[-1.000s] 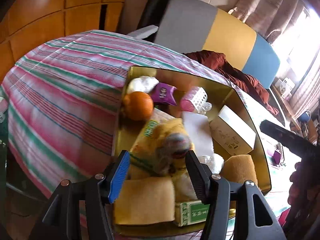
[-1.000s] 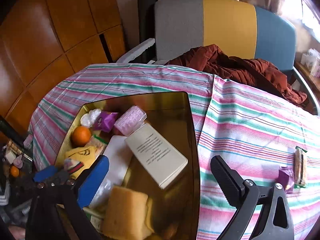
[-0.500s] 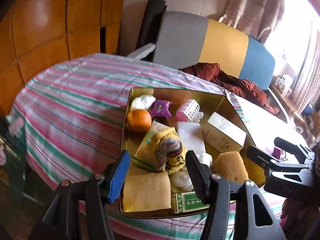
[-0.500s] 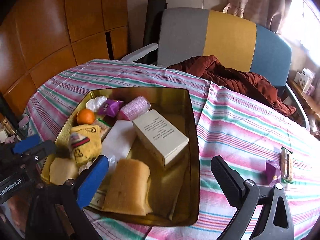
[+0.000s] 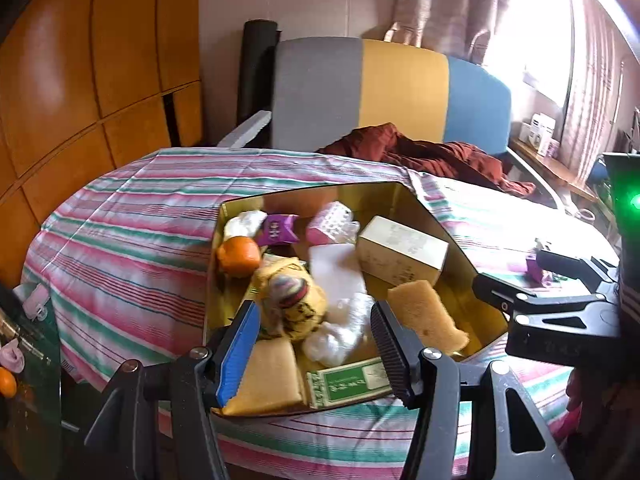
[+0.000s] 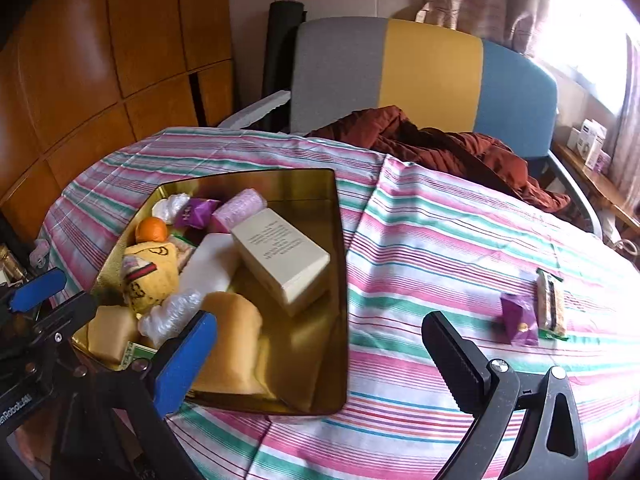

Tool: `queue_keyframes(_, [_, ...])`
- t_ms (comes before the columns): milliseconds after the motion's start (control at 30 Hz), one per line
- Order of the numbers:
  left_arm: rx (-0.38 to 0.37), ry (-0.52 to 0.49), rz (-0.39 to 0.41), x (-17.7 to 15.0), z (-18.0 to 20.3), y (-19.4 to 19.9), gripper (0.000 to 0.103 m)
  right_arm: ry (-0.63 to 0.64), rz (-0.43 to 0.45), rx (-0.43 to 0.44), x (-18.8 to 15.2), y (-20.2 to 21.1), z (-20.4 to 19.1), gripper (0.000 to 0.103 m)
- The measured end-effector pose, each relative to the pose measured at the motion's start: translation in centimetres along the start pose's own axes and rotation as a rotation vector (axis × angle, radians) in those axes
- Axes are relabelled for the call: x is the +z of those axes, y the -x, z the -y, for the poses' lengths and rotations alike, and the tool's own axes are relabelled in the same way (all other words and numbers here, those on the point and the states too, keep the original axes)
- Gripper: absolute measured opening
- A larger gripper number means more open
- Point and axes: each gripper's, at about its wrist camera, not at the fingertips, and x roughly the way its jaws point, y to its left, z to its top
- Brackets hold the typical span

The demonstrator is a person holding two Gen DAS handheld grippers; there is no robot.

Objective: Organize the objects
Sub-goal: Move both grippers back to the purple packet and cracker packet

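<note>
A gold tray (image 6: 312, 360) (image 5: 452, 240) on the striped tablecloth holds an orange (image 5: 239, 256), a yellow sock bundle (image 5: 294, 300) (image 6: 150, 276), a cream box (image 6: 282, 258), yellow sponges (image 6: 234, 344), a purple packet (image 5: 276, 229) and a green box (image 5: 350, 380). My left gripper (image 5: 314, 350) hovers open and empty above the tray's near edge. My right gripper (image 6: 316, 358) is open and empty over the tray's right side. On the cloth to the right lie a second purple packet (image 6: 519, 319) and a snack bar (image 6: 551, 304).
A grey, yellow and blue chair (image 6: 424, 64) with a dark red garment (image 6: 452, 148) stands behind the table. Wooden panels (image 6: 100, 60) line the left wall. A side shelf (image 5: 16, 344) with small items sits low on the left. Bare cloth (image 6: 440, 240) lies between tray and packet.
Both grippers have pulled back and up from the tray, so more of the table and chair shows. The sock bundle lies in the tray, no longer between the left fingers.
</note>
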Motion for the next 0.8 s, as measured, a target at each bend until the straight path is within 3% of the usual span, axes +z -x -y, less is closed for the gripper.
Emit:
queue_keyframes(400, [-0.042, -0.074, -0.025, -0.7, 2.9, 0.0, 0.058, -0.05, -0.021, -0.061, -1.1, 0.1, 3.5, 0.103])
queue_keyframes(800, [-0.069, -0.122, -0.061, -1.1, 4.7, -0.9, 0.058, -0.15, -0.062, -0.174, -1.4, -0.2, 10.7, 0.103])
